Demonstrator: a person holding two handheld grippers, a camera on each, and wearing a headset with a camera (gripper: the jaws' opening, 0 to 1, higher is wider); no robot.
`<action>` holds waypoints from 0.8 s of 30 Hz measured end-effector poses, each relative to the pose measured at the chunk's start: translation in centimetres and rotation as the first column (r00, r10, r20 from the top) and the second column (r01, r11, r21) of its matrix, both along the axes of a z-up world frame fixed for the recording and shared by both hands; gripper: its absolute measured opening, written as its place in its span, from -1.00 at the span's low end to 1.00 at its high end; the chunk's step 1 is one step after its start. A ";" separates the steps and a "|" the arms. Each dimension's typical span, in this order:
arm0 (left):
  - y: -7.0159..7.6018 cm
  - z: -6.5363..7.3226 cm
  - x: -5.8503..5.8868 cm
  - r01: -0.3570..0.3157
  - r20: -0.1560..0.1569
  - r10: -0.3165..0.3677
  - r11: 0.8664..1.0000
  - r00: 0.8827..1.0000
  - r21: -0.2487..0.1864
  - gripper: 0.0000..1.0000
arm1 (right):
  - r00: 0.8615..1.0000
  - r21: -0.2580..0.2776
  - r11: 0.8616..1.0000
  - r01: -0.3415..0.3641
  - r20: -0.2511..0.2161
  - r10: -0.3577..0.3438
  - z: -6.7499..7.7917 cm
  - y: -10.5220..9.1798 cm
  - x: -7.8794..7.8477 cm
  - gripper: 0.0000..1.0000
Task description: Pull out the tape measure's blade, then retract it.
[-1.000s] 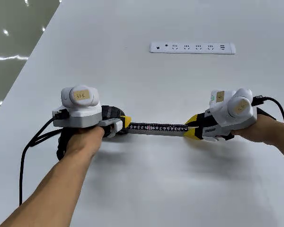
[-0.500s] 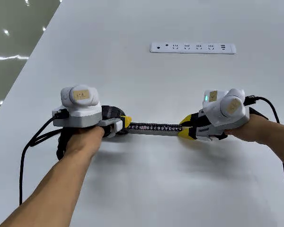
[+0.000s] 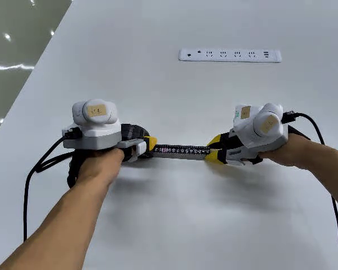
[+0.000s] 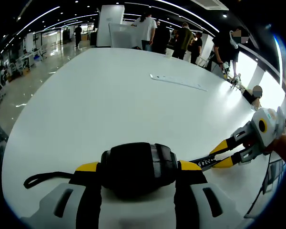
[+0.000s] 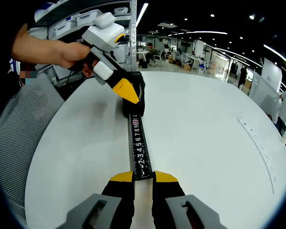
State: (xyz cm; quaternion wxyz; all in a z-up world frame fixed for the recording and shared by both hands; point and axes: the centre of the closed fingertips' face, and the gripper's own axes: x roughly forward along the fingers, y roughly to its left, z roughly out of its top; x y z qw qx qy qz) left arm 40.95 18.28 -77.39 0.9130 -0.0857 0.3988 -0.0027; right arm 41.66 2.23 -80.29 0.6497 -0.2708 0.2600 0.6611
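Note:
The black tape measure case [image 3: 134, 135] rests on the white table [image 3: 174, 214], and my left gripper [image 3: 144, 147] is shut on it. In the left gripper view the case [image 4: 138, 167] sits between the yellow-tipped jaws of that gripper [image 4: 139, 168]. A short length of black blade [image 3: 180, 150] with white numbers runs right from the case. My right gripper [image 3: 214, 149] is shut on the blade's end. Seen from the right gripper view, the blade [image 5: 138, 145] leads from that gripper [image 5: 143, 177] straight to the case [image 5: 133, 95].
A white power strip [image 3: 230, 55] lies flat at the far side of the table. The table's left edge [image 3: 28, 84] drops to a shiny floor. Black cables [image 3: 39, 169] trail from both grippers. Several people stand beyond the table [image 4: 181, 36].
My right gripper has moved left toward the case, still holding the blade's end, so less blade shows. The left gripper and the case have stayed put.

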 end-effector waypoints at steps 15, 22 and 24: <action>0.0 0.0 0.0 0.002 -0.002 -0.002 1.000 1.000 -0.004 0.13 | 1.000 0.010 1.000 -0.004 -0.003 0.004 -0.1 1.2 0.1 -0.81; 0.0 0.0 0.0 0.003 -0.004 -0.003 1.000 1.000 -0.007 0.13 | 1.000 0.012 1.000 -0.008 -0.001 0.008 -0.1 1.6 0.0 -0.81; 0.0 0.0 0.0 0.002 -0.004 -0.002 1.000 1.000 -0.007 0.13 | 1.000 0.012 1.000 -0.008 0.000 0.008 0.0 1.8 -0.1 -0.81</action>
